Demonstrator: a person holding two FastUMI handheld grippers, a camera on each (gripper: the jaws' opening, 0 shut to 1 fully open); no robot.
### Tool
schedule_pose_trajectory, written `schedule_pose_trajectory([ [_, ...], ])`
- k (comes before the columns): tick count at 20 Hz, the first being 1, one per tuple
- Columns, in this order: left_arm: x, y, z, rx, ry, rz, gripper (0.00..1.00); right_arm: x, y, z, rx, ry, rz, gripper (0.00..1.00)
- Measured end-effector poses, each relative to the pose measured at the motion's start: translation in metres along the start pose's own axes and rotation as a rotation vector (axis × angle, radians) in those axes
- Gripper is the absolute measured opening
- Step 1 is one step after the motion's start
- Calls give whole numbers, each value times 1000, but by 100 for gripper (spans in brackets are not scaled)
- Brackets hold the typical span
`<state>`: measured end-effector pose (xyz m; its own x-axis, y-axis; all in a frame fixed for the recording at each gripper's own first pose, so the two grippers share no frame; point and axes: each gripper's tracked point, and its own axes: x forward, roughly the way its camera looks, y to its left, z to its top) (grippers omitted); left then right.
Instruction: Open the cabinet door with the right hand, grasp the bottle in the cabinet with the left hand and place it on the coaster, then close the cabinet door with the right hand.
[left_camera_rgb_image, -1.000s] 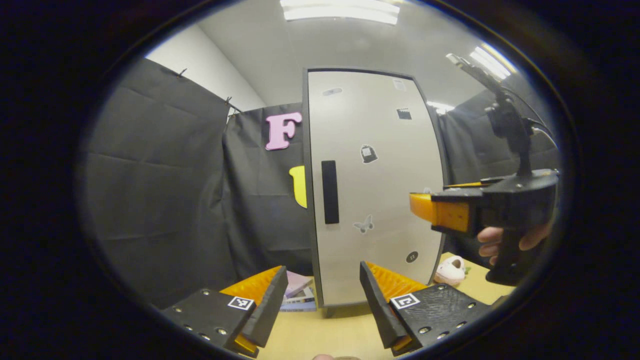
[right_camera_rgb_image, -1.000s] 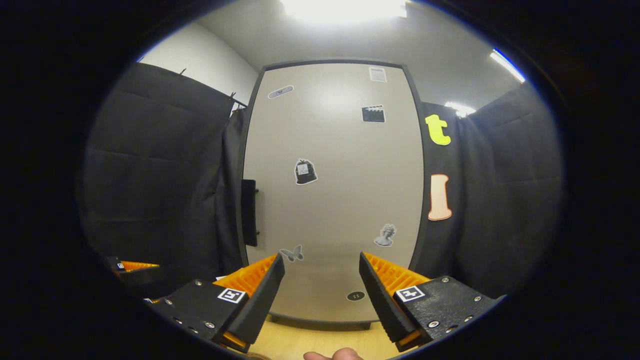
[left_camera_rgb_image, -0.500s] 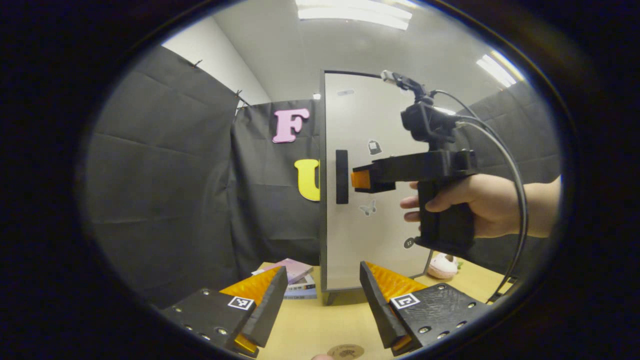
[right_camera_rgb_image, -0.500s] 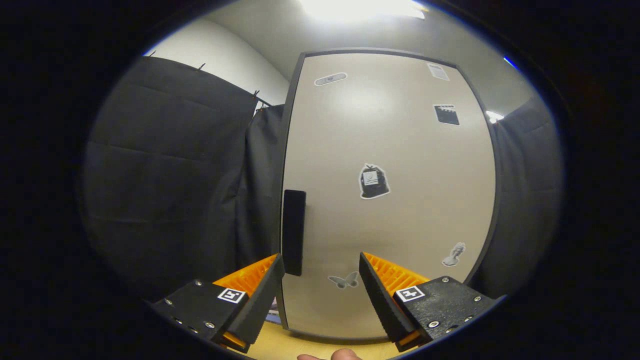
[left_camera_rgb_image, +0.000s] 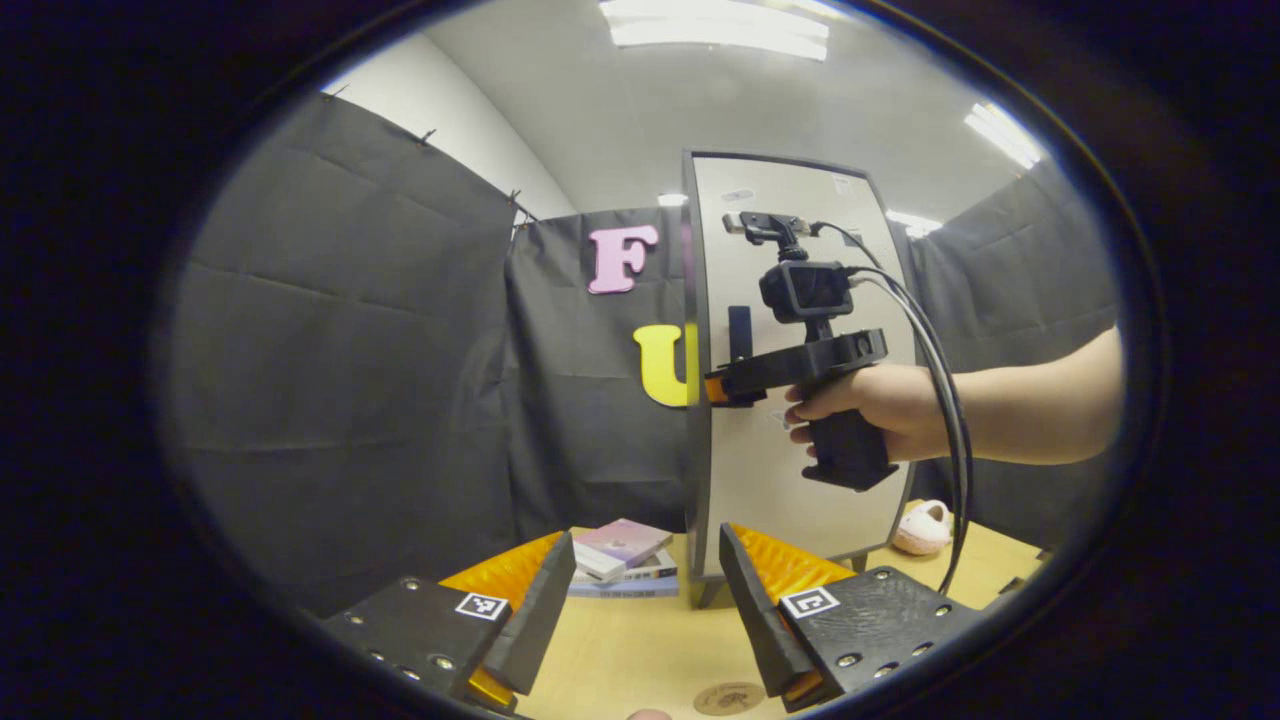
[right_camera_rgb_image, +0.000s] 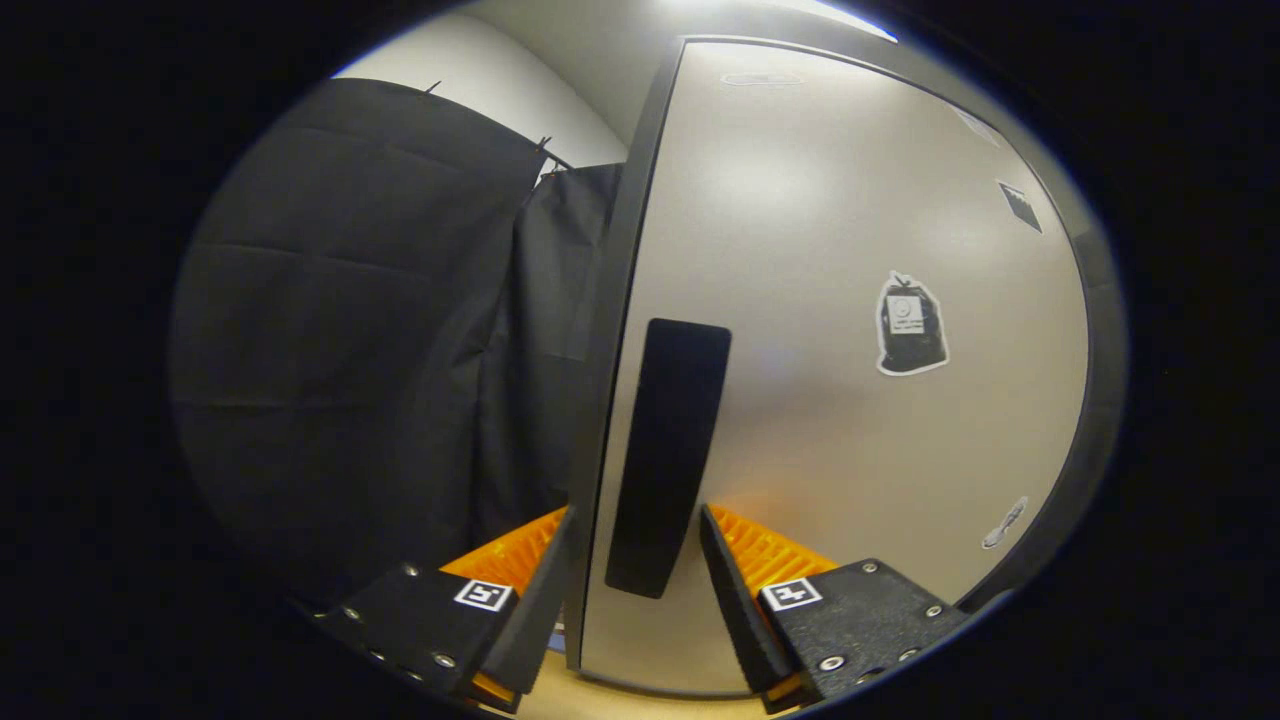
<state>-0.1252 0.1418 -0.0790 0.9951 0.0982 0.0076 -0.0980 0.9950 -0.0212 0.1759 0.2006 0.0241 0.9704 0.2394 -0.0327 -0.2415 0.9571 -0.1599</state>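
Two ridged fingers (right_camera_rgb_image: 745, 560) | flank flat black handle (right_camera_rgb_image: 665, 455) | smooth door (right_camera_rgb_image: 830, 330)

The cabinet door (right_camera_rgb_image: 820, 330) looks smooth with a soft sheen; the table (left_camera_rgb_image: 640, 650) looks like pale matt wood.

Black cloth walls (left_camera_rgb_image: 330, 330), white ceiling — bright strip lights (left_camera_rgb_image: 715, 28) overhead

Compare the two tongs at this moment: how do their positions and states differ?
The right tongs straddle the cabinet's dark handle, fingers either side, not yet clearly pressing; the left tongs hang back over the table, nothing between them. The right fingers stand slightly closer together than the left. Both are open.
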Motion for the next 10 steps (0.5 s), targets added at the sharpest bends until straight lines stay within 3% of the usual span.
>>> schedule_pose_trajectory([
  [2,3,10,-4,-1,11,30,83,2,-12,2,-34,-10,-54,60],
  [3,5,11,-5,-7,13,33,83,5,-10,2,-20,-12,-40,39],
  [6,8,8,-9,-29,17,24,83,2,-8,0,38,13,31,31],
  [10,12,1,-16,-21,30,7,83,-2,-8,-1,-16,6,59,27],
])
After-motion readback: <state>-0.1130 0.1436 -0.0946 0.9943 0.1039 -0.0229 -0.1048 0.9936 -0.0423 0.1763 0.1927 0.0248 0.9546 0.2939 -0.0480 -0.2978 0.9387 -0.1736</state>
